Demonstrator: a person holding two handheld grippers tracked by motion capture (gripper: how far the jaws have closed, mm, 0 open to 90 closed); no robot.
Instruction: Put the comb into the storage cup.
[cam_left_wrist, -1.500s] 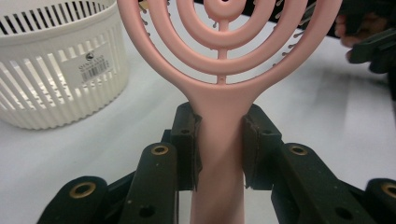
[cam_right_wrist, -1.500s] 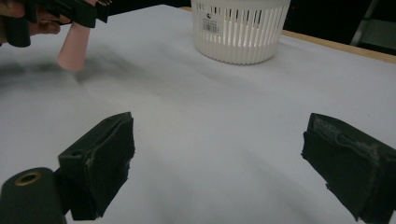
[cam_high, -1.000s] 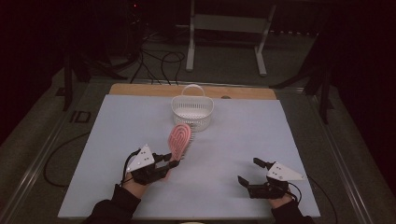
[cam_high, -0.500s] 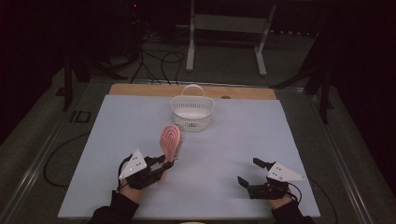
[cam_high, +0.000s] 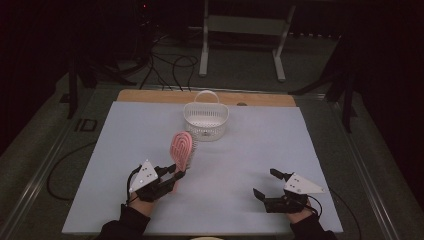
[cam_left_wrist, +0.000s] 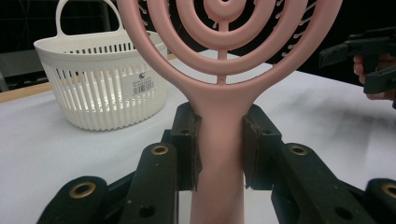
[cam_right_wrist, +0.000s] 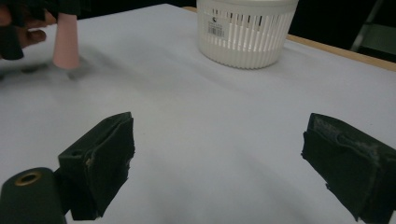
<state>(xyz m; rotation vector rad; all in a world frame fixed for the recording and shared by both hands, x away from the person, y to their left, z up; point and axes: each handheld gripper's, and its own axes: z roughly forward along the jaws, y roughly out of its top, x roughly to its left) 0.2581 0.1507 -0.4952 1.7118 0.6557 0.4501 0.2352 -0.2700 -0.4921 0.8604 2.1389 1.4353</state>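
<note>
Pink hairbrush (cam_left_wrist: 219, 112) clamped at its handle by left gripper (cam_high: 172, 179), apparently lifted; right gripper (cam_high: 265, 186) spread, empty.

White-covered table (cam_high: 250, 150) with wooden far edge, white slatted basket (cam_high: 205, 120) standing near that edge

One white plastic basket (cam_high: 205, 120) with a single handle stands on one table (cam_high: 260, 150). One pink hairbrush (cam_high: 180, 149). Two handheld grippers: the left gripper (cam_high: 176, 176) and the right gripper (cam_high: 265, 184). Beyond the table, what looks like one metal stand (cam_high: 241, 30) with two legs, dimly lit.
</note>
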